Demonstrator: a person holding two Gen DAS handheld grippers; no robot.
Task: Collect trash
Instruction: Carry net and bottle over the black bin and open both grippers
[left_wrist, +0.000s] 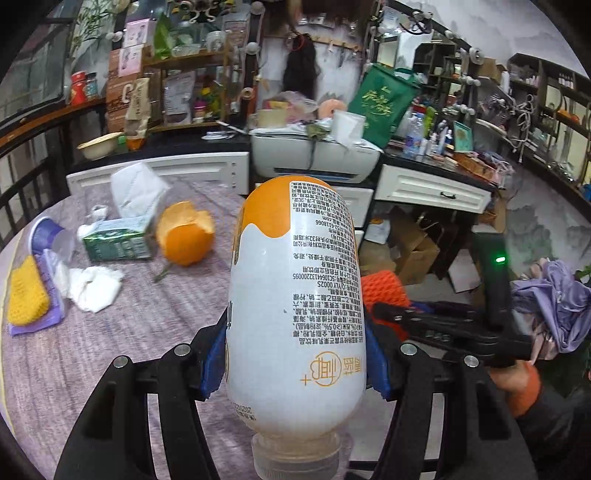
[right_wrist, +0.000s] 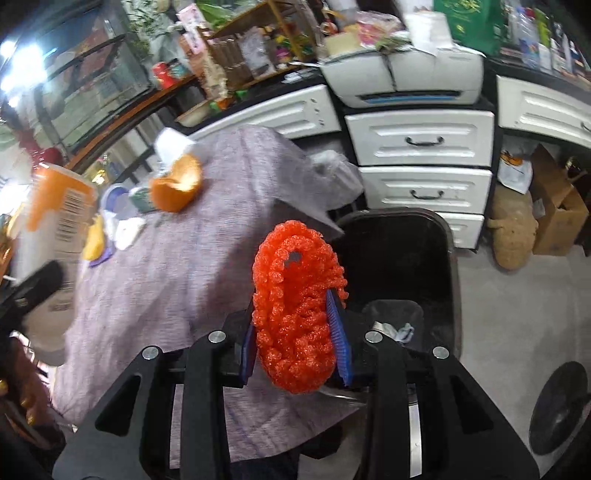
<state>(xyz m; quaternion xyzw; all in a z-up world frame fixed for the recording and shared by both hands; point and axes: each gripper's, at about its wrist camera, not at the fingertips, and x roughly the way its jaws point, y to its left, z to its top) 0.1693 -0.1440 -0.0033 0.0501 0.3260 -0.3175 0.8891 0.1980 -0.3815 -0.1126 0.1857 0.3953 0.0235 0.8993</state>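
Observation:
My left gripper (left_wrist: 295, 363) is shut on a white and orange drink bottle (left_wrist: 295, 295), cap toward the camera, held above the table's cloth; the bottle (right_wrist: 55, 236) also shows blurred at the left of the right wrist view. My right gripper (right_wrist: 295, 347) is shut on an orange foam fruit net (right_wrist: 295, 306), hanging at the table's corner beside a black trash bin (right_wrist: 402, 266). On the table lie an orange peel (left_wrist: 186, 236), a green carton (left_wrist: 118, 242), crumpled tissues (left_wrist: 94, 288) and a purple tray with a yellow net (left_wrist: 29, 299).
The table wears a grey-purple cloth (left_wrist: 129, 350). White drawers (right_wrist: 421, 170) and a printer (left_wrist: 314, 155) stand behind it, under cluttered shelves. Cardboard boxes (right_wrist: 557, 214) sit on the floor at right. The bin holds a bit of crumpled paper (right_wrist: 397, 328).

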